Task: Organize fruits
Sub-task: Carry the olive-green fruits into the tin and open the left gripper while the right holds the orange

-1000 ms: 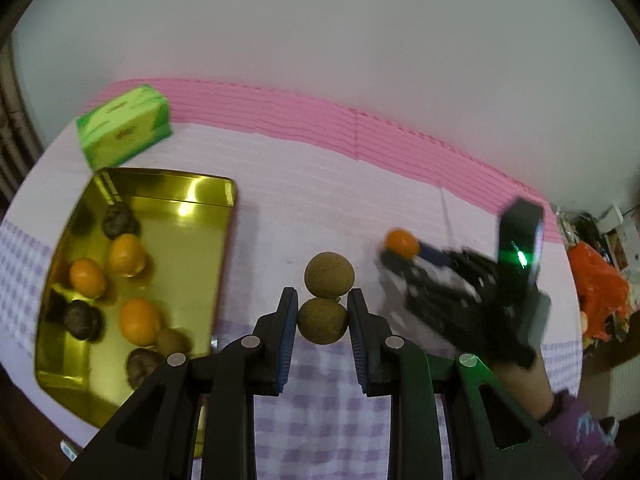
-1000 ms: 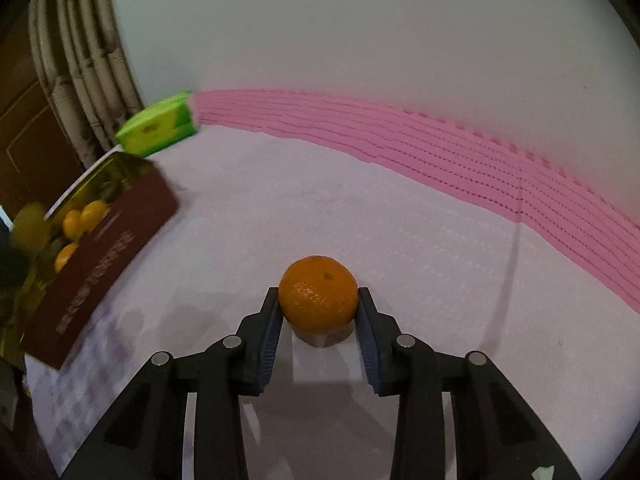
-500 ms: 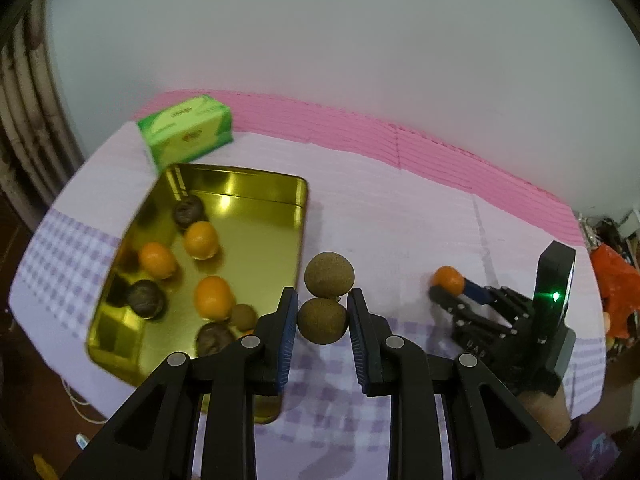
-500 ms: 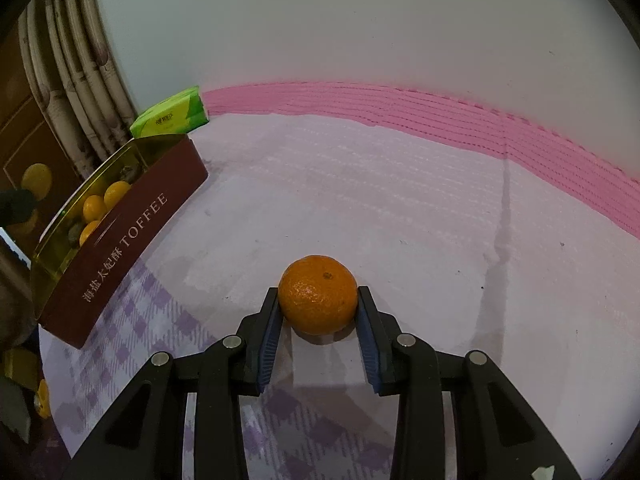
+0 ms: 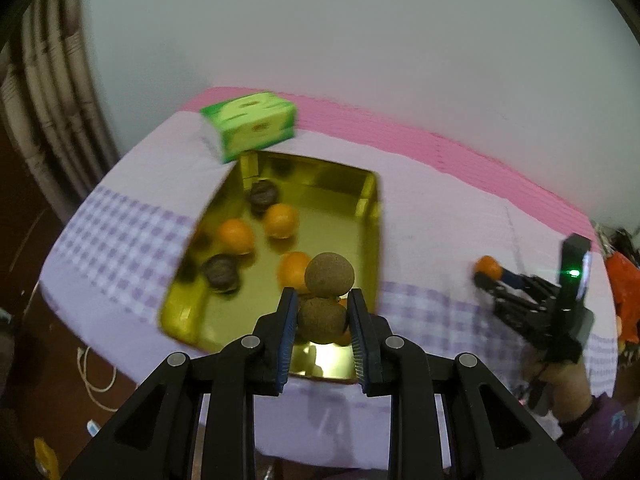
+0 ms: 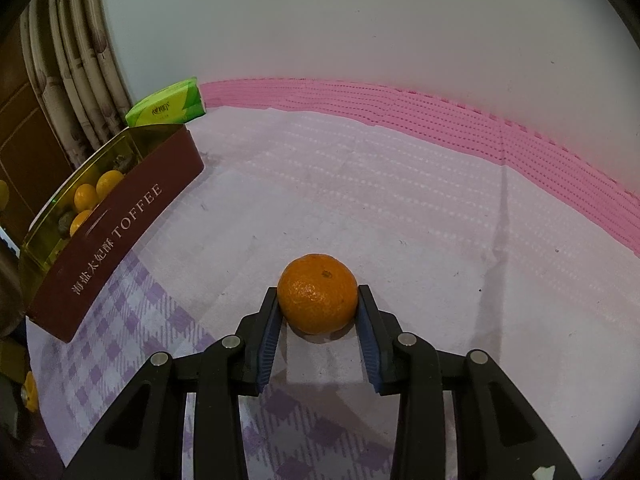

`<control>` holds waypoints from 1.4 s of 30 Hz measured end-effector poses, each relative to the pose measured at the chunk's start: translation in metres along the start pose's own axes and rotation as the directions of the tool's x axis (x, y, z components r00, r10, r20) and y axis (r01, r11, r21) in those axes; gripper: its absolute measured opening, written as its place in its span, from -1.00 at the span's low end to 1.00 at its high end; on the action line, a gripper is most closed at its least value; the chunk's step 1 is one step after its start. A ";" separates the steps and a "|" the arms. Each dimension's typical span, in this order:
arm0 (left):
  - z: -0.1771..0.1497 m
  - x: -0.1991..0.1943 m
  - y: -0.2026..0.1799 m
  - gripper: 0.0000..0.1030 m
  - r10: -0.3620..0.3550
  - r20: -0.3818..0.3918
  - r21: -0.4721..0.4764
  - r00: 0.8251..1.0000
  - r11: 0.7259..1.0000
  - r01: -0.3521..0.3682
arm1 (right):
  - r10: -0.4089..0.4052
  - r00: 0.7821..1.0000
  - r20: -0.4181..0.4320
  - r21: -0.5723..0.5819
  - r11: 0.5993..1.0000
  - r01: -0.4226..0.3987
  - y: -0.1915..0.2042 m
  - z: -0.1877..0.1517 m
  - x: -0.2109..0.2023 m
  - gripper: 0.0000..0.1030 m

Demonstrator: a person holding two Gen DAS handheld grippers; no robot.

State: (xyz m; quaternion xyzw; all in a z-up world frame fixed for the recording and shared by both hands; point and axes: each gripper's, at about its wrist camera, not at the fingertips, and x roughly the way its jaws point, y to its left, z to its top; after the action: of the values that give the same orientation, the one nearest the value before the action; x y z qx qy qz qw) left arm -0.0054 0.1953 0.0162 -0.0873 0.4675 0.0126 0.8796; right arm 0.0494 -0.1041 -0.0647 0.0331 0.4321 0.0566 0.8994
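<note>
My left gripper (image 5: 322,320) is clamped on a pair of brown fruits (image 5: 324,298) that seem joined, the lower one pinched between the jaws and the upper one riding free above the fingertips. A second ago this pair hung over the checked cloth to the right of the gold tin (image 5: 370,240); now it sits over the tin's near right corner, with the tin floor showing under it. So the carry is nearly finished, and I judge the next thing is to lower and let go.

The tin already holds several oranges (image 5: 281,220) and a few dark fruits (image 5: 221,273), so I want a bare patch near that corner to avoid knocking them about. The upper brown fruit is held only through its join to the lower one, and I think it could roll once released.

My right gripper (image 6: 318,312) is closed on an orange (image 6: 318,293) that looks to be resting on the tablecloth (image 6: 360,184), well apart from the tin. Across the last second it has stayed put with the same grip, though its view has swung so the tin's brown side reading TOFFEE faces it more fully. A green box (image 5: 250,126) stands just behind the tin.
</note>
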 end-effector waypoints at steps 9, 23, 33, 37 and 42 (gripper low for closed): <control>-0.003 0.021 0.048 -0.49 0.064 -0.012 -0.087 0.998 0.994 -0.064 | 0.004 1.000 0.001 0.003 1.000 -0.004 0.000 0.000 0.000 -0.33; -0.001 0.054 0.042 -0.49 0.081 -0.039 -0.046 0.996 0.996 -0.082 | 0.014 1.000 0.002 0.012 1.000 -0.014 -0.001 0.000 0.000 -0.32; 0.002 0.066 0.050 -0.49 0.106 -0.070 -0.068 0.992 0.992 -0.111 | 0.014 1.000 0.002 0.012 1.000 -0.014 -0.001 0.000 0.000 -0.32; 0.003 0.063 0.060 -0.47 0.084 -0.071 -0.128 0.994 0.987 -0.093 | 0.013 1.000 0.002 0.011 1.000 -0.013 -0.001 0.000 0.000 -0.32; 0.005 0.055 0.069 -0.46 0.087 -0.052 -0.170 0.995 0.981 -0.094 | 0.012 1.000 0.002 0.010 1.000 -0.012 -0.001 0.000 0.000 -0.32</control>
State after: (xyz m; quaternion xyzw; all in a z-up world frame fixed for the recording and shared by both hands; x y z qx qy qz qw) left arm 0.0225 0.2603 -0.0364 -0.1420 0.4873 0.0911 0.8568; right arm 0.0494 -0.1049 -0.0650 0.0403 0.4314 0.0598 0.8993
